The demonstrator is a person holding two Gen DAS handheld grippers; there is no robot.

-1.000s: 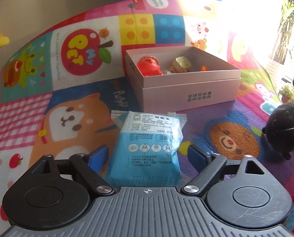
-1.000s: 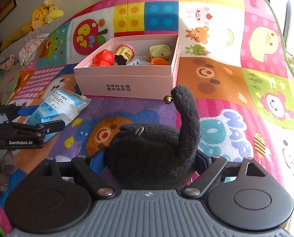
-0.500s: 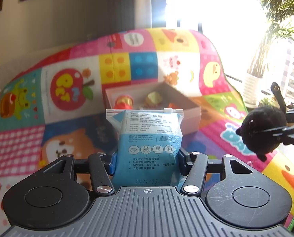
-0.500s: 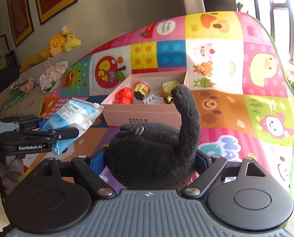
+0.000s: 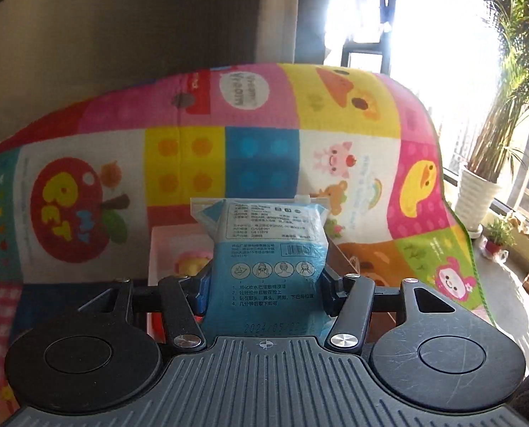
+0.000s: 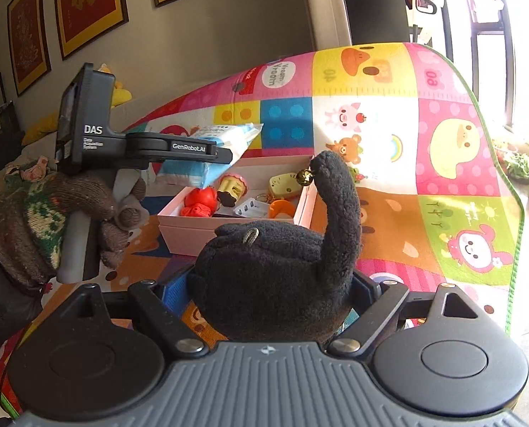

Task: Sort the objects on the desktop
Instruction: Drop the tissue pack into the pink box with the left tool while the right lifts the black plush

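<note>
Grippers both carry loads above a cartoon-patterned play mat (image 6: 456, 163). In the left wrist view the left gripper (image 5: 262, 290) clamps a blue sealed packet (image 5: 264, 249) printed with Chinese text and small face-mask pictograms; its pads pinch the packet's sides, and the packet stands upright toward 12 o'clock from the gripper body. From the right wrist view that same packet hangs in the air at about 10 o'clock, over the near-left corner of a pink cardboard box (image 6: 189, 233), clear of the mat.

Inside the box lie a red toy (image 6: 200, 203), a cupcake-shaped toy (image 6: 232, 186), a yellow toast-shaped toy (image 6: 282, 183), an orange piece (image 6: 282, 208) and a small blister pack (image 6: 248, 208).

The right gripper (image 6: 268, 295) squeezes a black plush toy (image 6: 264, 277) between widely spread pads; its tail (image 6: 339, 206) rises toward 12 o'clock with a small gold bell (image 6: 304, 177) at the tip. A knitted glove (image 6: 33, 220) wraps the hand holding the left gripper's handle at 9 o'clock.
</note>
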